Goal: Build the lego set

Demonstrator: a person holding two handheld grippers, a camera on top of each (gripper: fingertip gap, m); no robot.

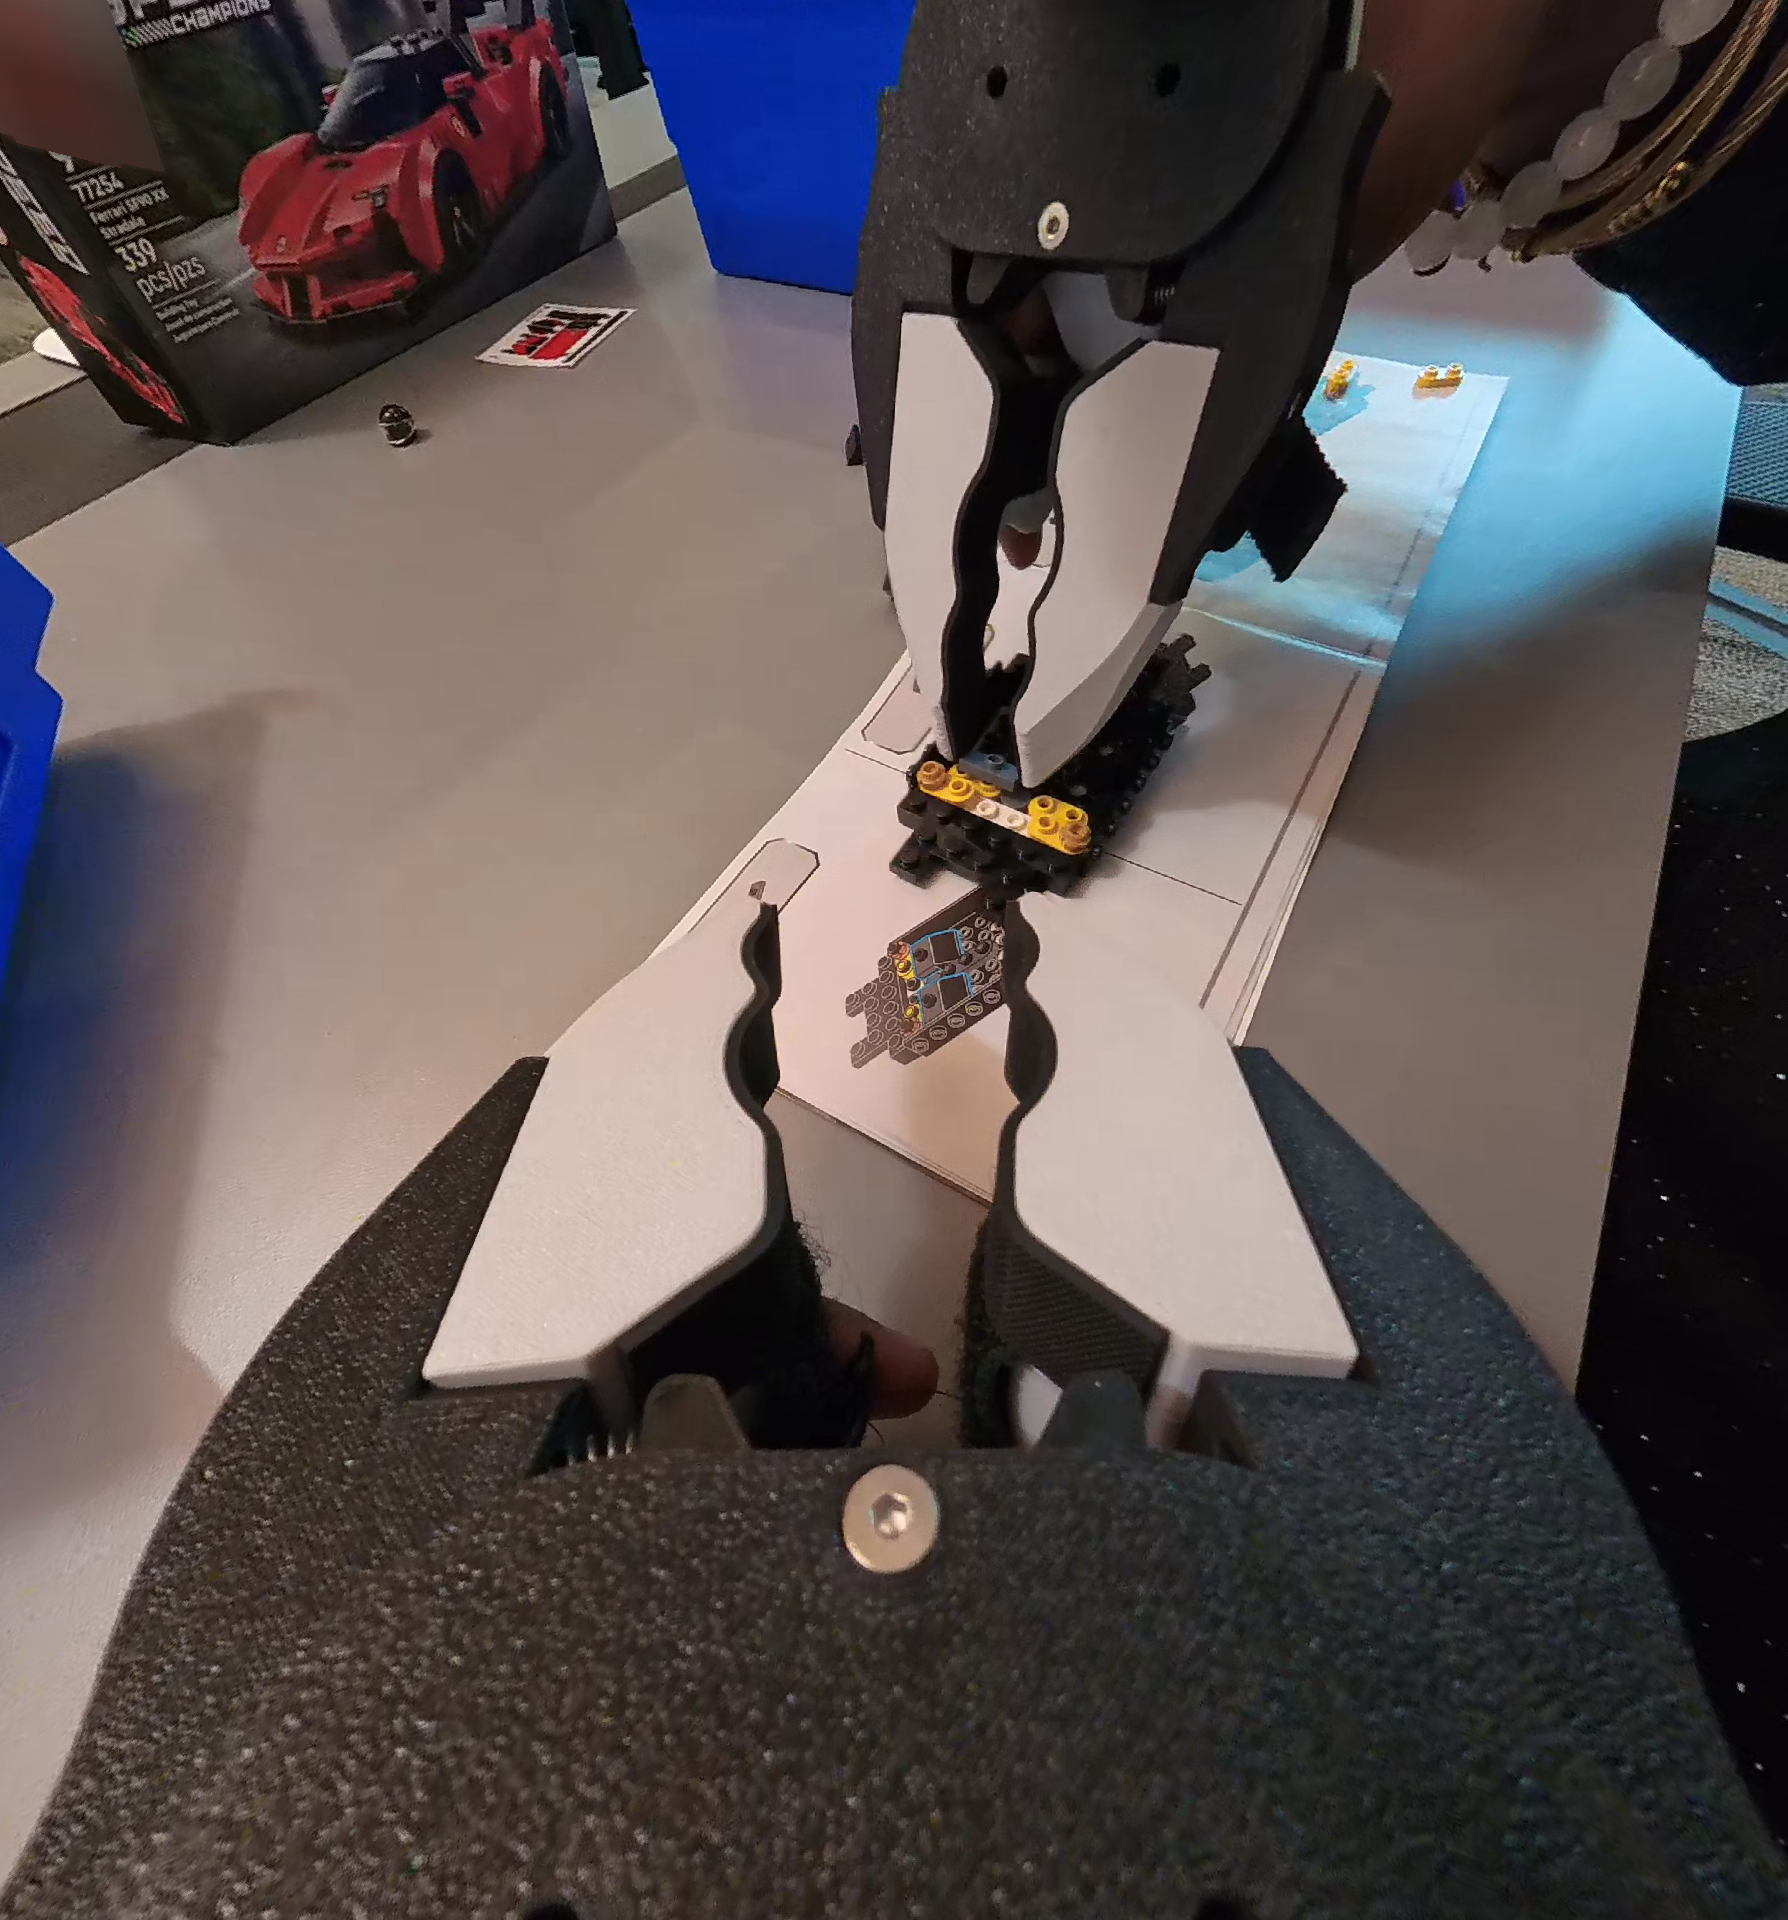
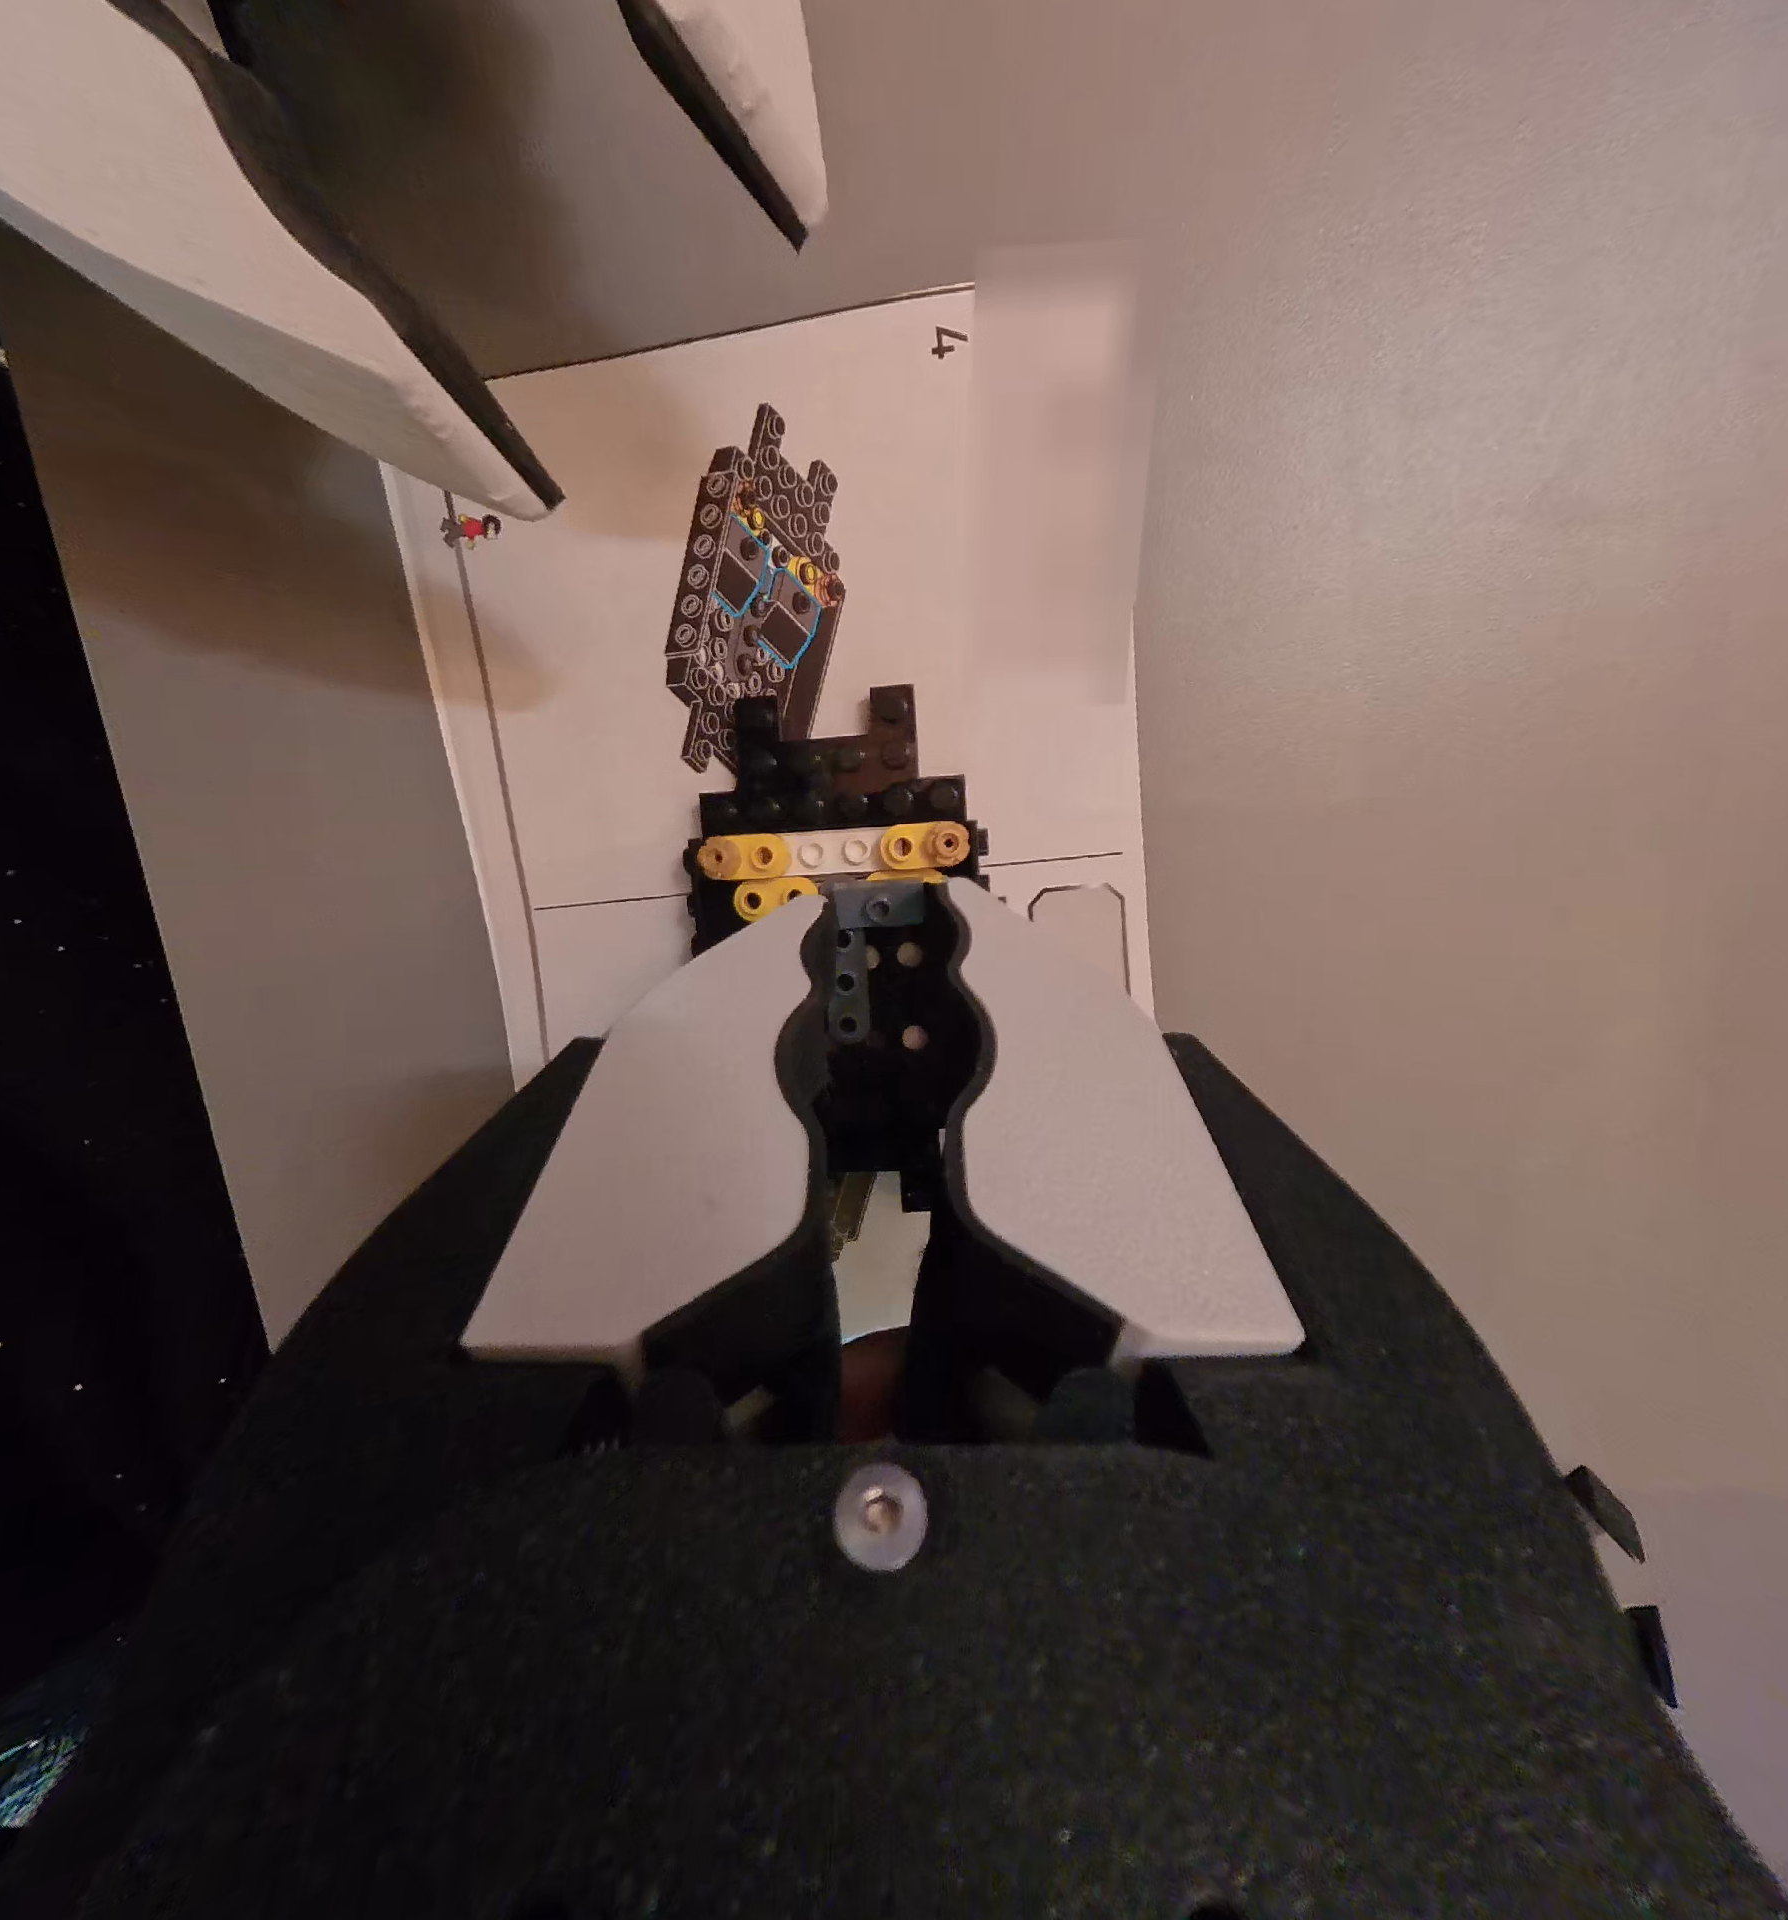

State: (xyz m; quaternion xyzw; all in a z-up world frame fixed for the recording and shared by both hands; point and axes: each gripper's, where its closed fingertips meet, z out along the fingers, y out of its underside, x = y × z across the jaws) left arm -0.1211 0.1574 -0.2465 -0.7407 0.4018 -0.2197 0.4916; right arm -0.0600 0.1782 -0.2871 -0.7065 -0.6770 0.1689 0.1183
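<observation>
On the grey worktop (image 1: 454, 727) an open instruction booklet (image 1: 1233, 831) carries the partly built black lego base (image 1: 1004, 842), which has yellow and white pieces in a row across its near end. The right gripper (image 1: 994, 764) reaches down onto this build, its jaws pinching a small grey-blue piece (image 2: 874, 909) at their tips, just behind the yellow row. The left gripper (image 1: 890, 935) hangs nearby over the booklet's printed diagram (image 1: 931, 987), its jaws spread and holding nothing. Farther back stand the set's box (image 1: 277, 208) (a red car pictured on its front) and a blue bin (image 1: 776, 135); two small yellow pieces (image 1: 1389, 379) lie at the booklet's far end.
</observation>
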